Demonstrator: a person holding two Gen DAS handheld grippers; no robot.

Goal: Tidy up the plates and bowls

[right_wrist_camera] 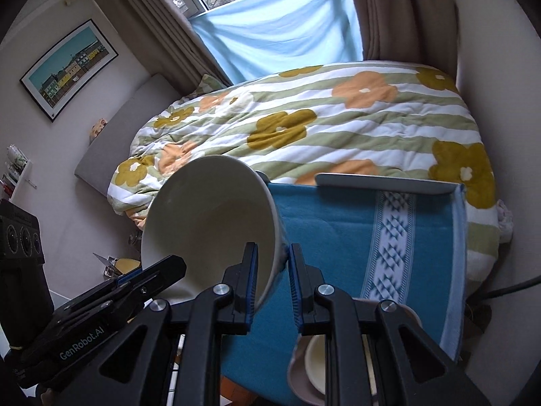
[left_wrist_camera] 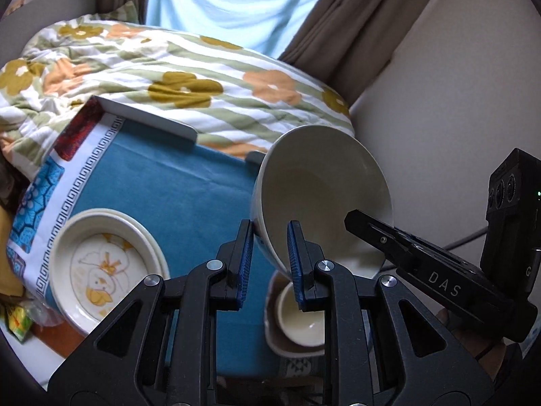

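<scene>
both grippers clamp one tilted, empty cream bowl (left_wrist_camera: 321,199): the left gripper (left_wrist_camera: 270,264) and the right gripper (right_wrist_camera: 272,282) each pinch its wall. below it, a small bowl (left_wrist_camera: 301,324) sits nested in a beige bowl (left_wrist_camera: 287,346). at 8 o'clock, stacked duck plates (left_wrist_camera: 101,270) lie on the blue cloth (left_wrist_camera: 189,186).

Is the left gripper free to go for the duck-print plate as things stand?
Probably not yet. The left gripper is clamped on the white bowl rim, as is the right gripper. The duck-print plate lies uncovered to its left.
</scene>
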